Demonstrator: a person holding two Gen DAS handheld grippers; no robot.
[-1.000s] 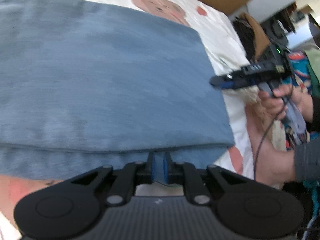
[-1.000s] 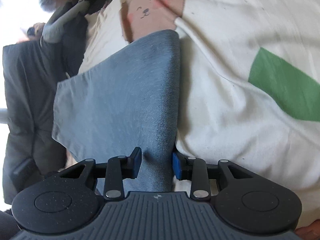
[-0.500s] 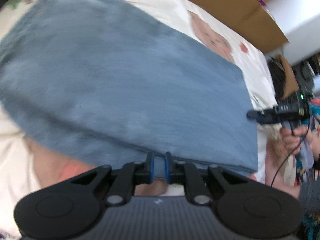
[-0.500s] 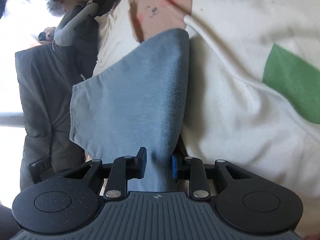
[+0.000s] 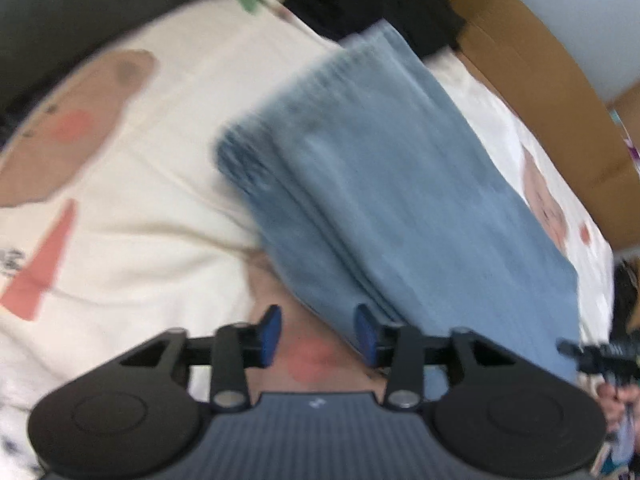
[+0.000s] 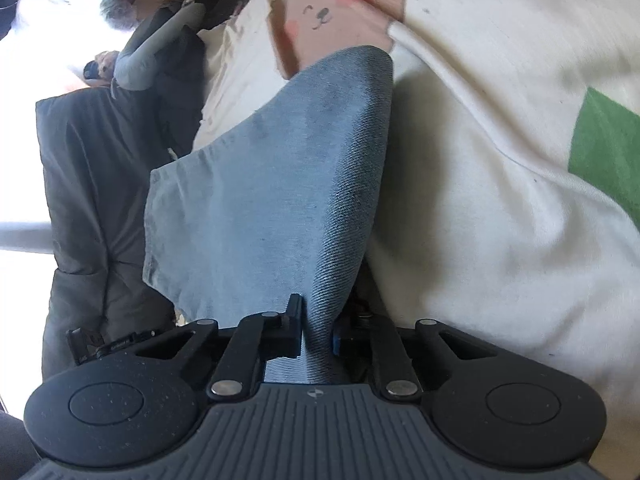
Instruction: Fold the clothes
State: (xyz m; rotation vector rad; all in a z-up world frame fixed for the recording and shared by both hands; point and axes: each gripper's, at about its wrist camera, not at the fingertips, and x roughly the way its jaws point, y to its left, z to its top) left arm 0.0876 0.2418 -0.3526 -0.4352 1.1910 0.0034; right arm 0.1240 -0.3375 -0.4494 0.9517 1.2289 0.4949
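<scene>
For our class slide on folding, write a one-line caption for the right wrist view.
Right gripper has just been closing and now pinches the folded blue cloth over a cream printed bedsheet.

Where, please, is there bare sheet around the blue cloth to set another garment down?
Left wrist view: open sheet lies left of the blue cloth, between the bear print and the left tongs. Right wrist view: cream sheet runs from the cloth to the green patch. Crowded: the cardboard side and the dark clothes beyond the cloth.
</scene>
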